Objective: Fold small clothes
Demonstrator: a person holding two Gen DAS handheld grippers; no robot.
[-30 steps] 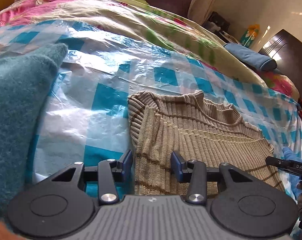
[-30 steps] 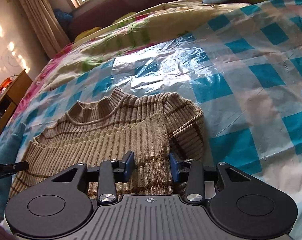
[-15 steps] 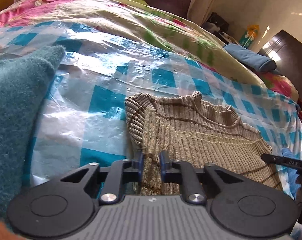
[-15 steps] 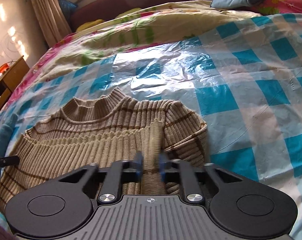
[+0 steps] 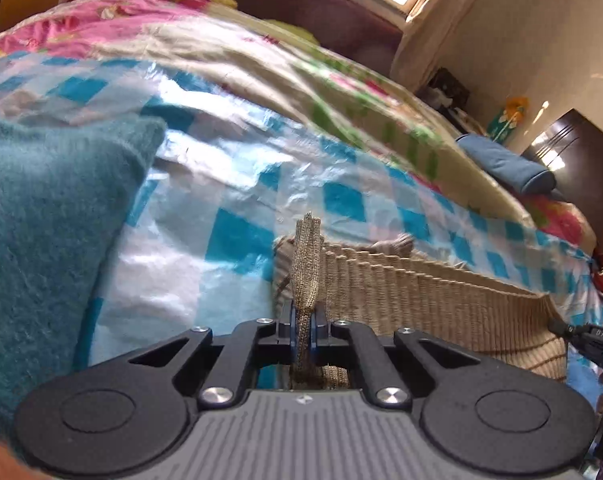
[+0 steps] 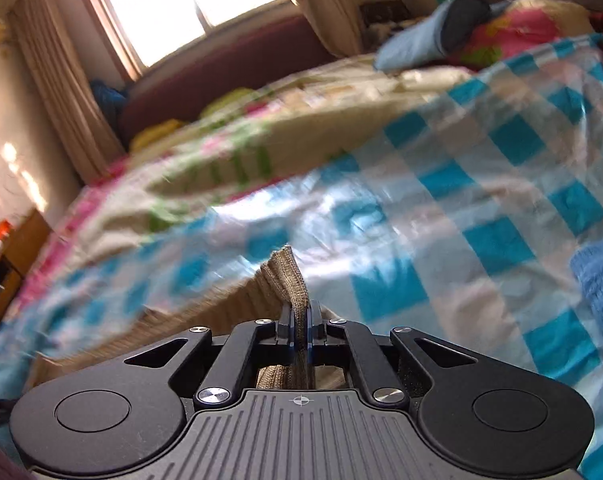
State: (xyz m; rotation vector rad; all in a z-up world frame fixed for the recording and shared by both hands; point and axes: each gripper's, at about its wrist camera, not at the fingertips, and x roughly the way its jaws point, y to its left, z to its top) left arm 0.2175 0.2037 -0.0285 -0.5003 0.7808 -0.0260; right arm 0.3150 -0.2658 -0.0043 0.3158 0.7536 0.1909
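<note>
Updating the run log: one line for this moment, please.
left gripper: shut on sweater hem | right gripper: shut on sweater | hem raised off checked sheet

Beige sweater (image 5: 421, 300): ribbed knit cloth, matt and coarse. Checked sheet (image 5: 229, 184) beneath the sweater: thin plastic film, glossy and crinkled. Teal garment (image 5: 41, 220) left of the sweater: fuzzy, matt wool-like cloth. Left hand-held gripper (image 5: 302, 330) and right hand-held gripper (image 6: 299, 330): matt black plastic, ridged grey housing, shiny metal screws.
</note>
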